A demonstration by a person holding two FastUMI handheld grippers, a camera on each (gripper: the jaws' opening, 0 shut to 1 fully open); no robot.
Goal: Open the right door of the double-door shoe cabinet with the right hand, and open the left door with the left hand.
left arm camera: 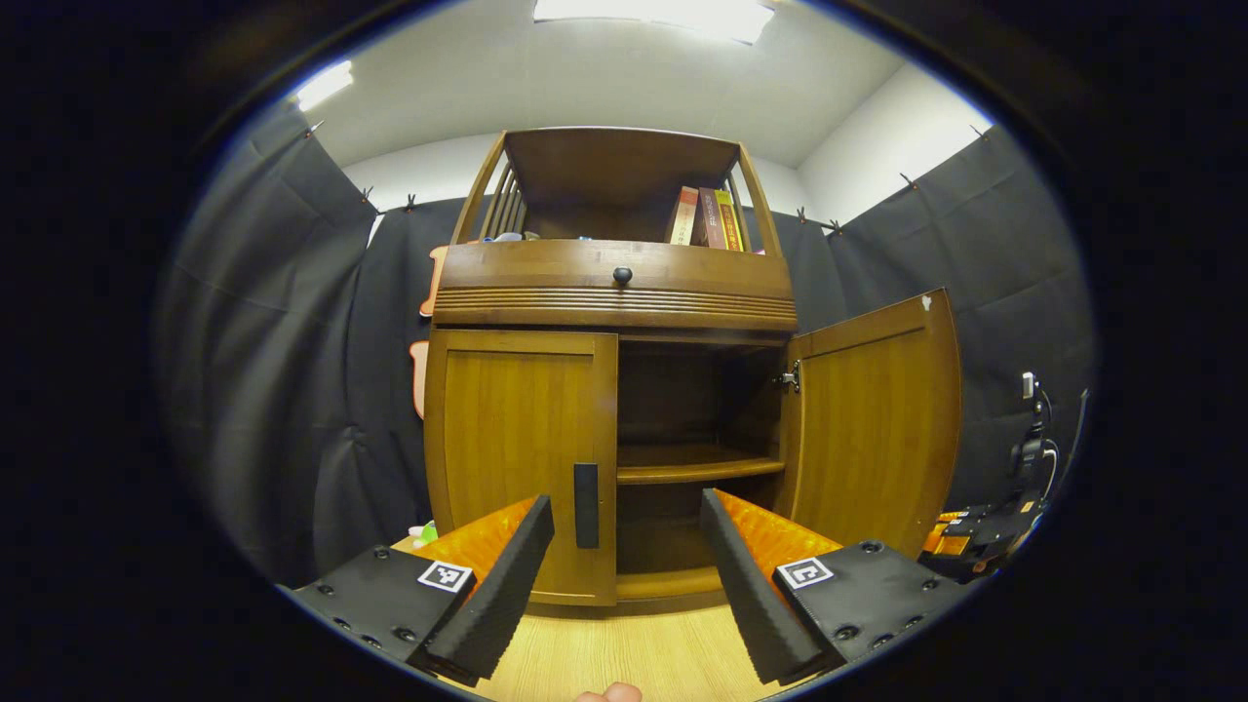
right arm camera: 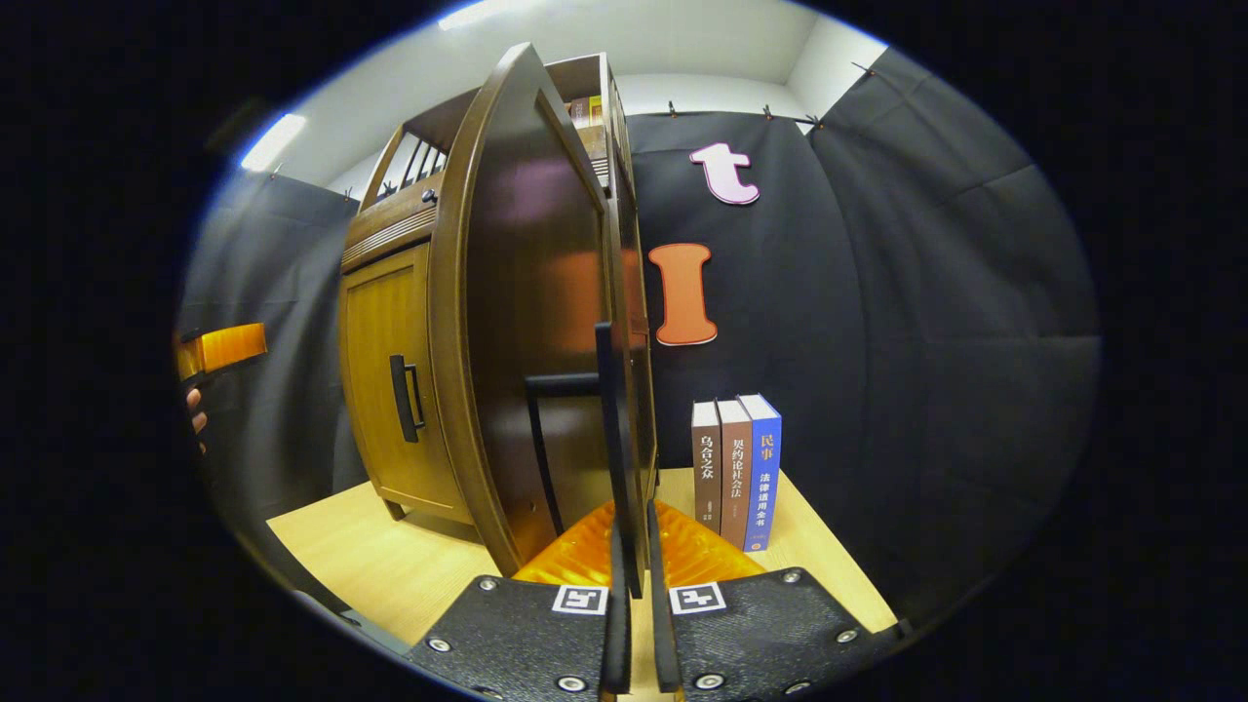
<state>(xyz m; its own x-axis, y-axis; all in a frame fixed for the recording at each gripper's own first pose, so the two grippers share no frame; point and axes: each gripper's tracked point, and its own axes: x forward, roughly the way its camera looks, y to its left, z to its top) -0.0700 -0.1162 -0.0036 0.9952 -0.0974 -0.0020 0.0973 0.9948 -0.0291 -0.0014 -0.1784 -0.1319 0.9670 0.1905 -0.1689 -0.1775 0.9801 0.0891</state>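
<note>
Right gripper (right arm camera: 632,585) fingers clamp the right door's handle (right arm camera: 606,429); left gripper (left arm camera: 626,546) fingers spread before the left door (left arm camera: 522,458).

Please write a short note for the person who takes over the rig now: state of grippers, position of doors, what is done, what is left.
Right gripper: jaws shut on the right door handle.
Left gripper: jaws open, in front of the left door handle, not touching it.
Right door: swung wide open, shelf visible inside.
Left door: closed.
Done: right door opened.
Left: grip the left door handle with the left gripper and pull the left door open.
</note>
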